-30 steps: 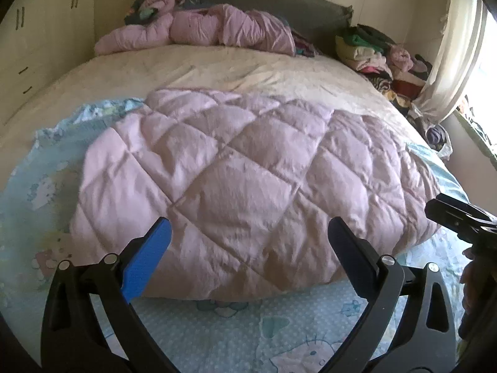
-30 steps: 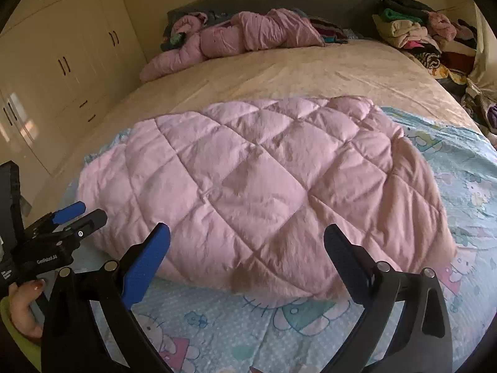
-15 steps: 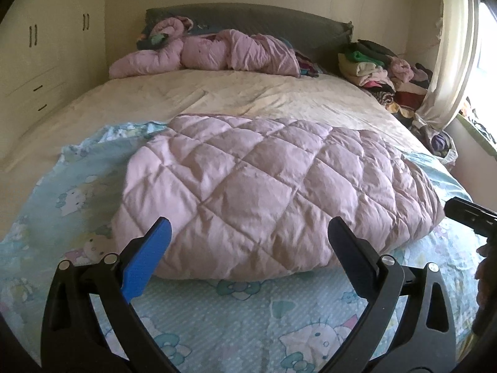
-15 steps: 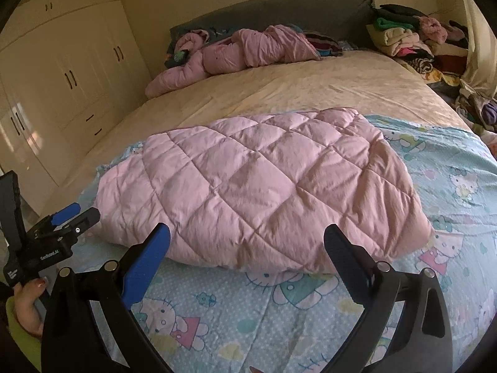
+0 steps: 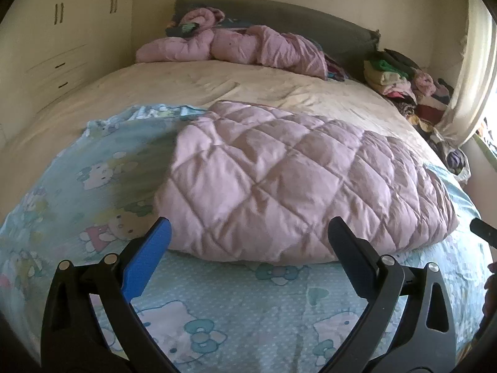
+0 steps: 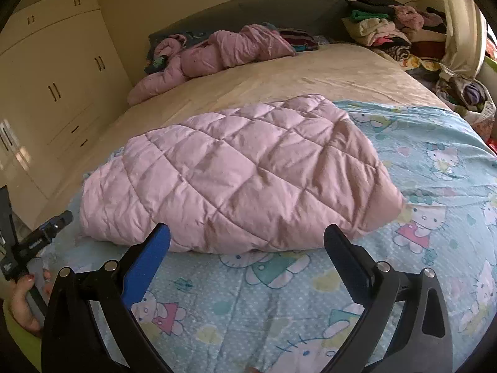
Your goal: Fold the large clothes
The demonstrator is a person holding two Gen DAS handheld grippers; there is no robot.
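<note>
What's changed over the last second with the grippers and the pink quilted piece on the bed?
Both grippers pulled back from the folded pink quilted garment, which now sits farther off with more of the cartoon-print sheet showing in front. The left gripper and right gripper stayed open and empty. The garment kept its folded shape; nothing was grasped or released.

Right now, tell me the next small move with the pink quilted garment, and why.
Probably bring both grippers forward to its near edge: the left gripper and right gripper are open and empty, short of the folded pink quilted garment on the blue sheet.
</note>
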